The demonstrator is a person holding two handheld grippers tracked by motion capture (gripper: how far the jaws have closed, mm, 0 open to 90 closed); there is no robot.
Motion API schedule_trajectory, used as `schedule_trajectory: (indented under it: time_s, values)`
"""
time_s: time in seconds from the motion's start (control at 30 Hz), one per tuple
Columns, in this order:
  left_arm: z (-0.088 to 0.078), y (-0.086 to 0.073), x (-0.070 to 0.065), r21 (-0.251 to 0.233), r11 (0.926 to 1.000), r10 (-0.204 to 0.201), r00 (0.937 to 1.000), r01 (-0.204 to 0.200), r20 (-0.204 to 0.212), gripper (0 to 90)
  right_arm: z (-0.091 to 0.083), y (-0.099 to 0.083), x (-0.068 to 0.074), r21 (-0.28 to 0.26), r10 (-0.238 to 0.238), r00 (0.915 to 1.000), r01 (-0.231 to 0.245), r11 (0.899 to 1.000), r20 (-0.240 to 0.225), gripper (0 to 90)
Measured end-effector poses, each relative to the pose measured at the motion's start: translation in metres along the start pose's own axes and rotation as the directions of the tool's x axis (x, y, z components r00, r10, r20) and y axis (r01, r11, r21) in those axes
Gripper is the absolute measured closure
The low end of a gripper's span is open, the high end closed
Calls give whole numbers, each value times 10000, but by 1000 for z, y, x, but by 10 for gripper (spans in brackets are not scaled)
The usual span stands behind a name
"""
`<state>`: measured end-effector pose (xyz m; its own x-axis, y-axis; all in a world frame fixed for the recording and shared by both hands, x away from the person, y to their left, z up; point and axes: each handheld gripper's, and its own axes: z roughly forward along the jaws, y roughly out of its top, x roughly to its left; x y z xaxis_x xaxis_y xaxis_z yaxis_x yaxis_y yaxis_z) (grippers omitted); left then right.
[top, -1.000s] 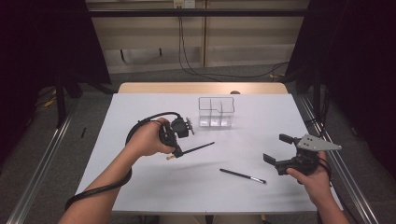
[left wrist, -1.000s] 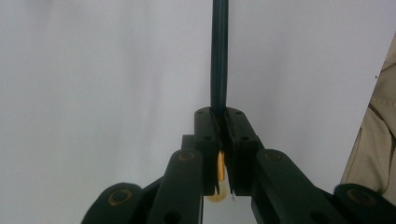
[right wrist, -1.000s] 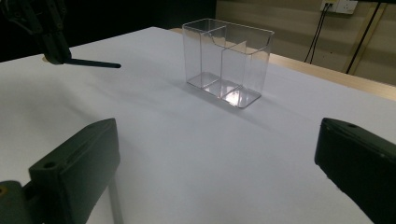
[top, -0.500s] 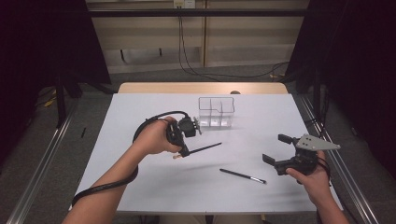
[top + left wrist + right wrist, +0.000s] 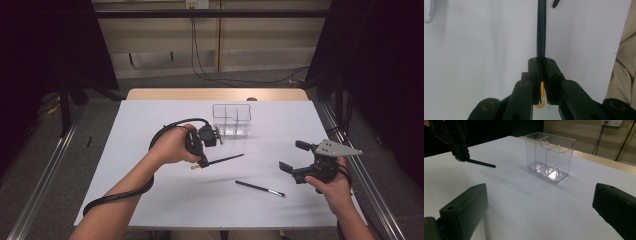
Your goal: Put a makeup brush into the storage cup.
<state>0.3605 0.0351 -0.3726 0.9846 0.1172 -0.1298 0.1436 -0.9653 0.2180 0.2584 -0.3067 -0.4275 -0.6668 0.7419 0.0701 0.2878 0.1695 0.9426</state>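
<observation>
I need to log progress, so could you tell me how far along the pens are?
Nothing is in the clear holder yet. In hand: the left gripper is shut on one dark pen, lifted off the table. Left: the second pen lies on the table near the open right gripper.

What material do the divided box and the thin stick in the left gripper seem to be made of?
Divided box: most likely clear hard plastic, glossy; the table shows through its walls and its floor glints. Stick: dark and smooth with a dull sheen, perhaps plastic or painted wood; an orange-yellow end sits between the jaws of the left gripper. Its core material stays uncertain.
</observation>
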Motion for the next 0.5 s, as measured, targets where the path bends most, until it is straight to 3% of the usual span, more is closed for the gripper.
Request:
schedule_trajectory:
  time_s: [0.3,0.5]
  values:
    - [1,10,0,22,9999,148,9998,-148,165,848,10,6,2,-96,156,9995,-158,9998,-263,0]
    - [4,17,-3,39,9998,211,9997,-212,140,848,19,11,5,128,-89,9985,96,9999,-534,0]
